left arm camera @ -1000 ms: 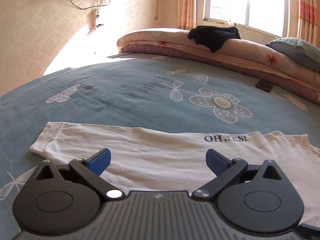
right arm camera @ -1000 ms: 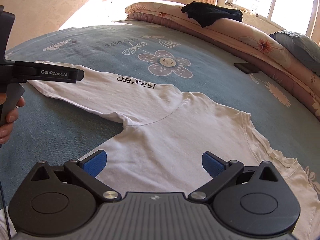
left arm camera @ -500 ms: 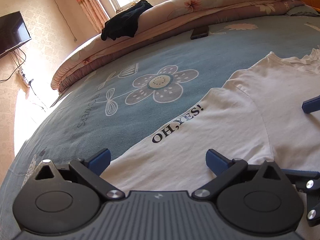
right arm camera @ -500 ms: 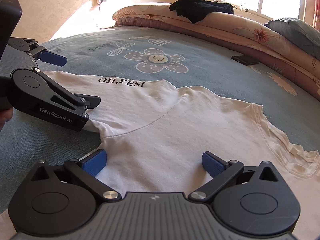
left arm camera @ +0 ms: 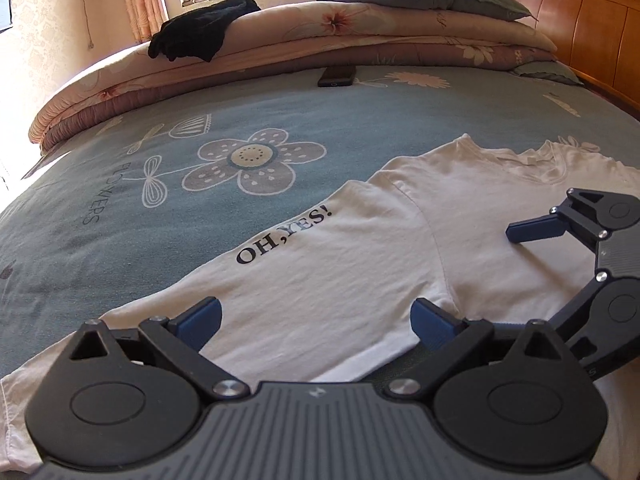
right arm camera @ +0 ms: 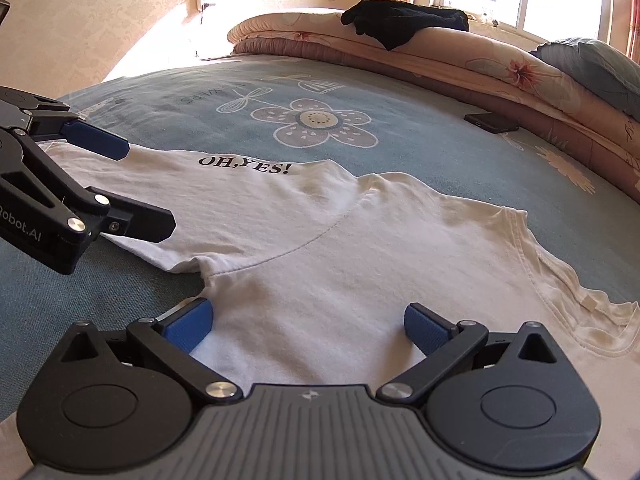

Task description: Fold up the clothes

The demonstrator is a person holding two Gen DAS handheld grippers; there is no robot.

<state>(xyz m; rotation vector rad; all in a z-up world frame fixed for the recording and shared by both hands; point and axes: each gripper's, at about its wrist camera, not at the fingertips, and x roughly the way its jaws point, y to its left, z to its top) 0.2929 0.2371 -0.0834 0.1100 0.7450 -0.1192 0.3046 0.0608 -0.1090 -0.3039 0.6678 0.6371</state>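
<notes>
A white cotton T-shirt [right arm camera: 360, 248] printed "OH,YES!" is lying spread flat on the blue flower-patterned bed sheet [left arm camera: 120, 200]. The left gripper [left arm camera: 316, 316] is hovering spread wide over the sleeve, grasping nothing. The right gripper [right arm camera: 306, 320] is also gaping wide over the shirt's body near the armpit seam, holding nothing. A black phone [left arm camera: 337, 76] is lying beside the folded floral quilt [left arm camera: 360, 36].

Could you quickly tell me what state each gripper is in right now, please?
Left gripper: open, holding nothing, its fingers either side of the white T-shirt sleeve.
Right gripper: open, holding nothing, over the shirt near the armpit.
</notes>
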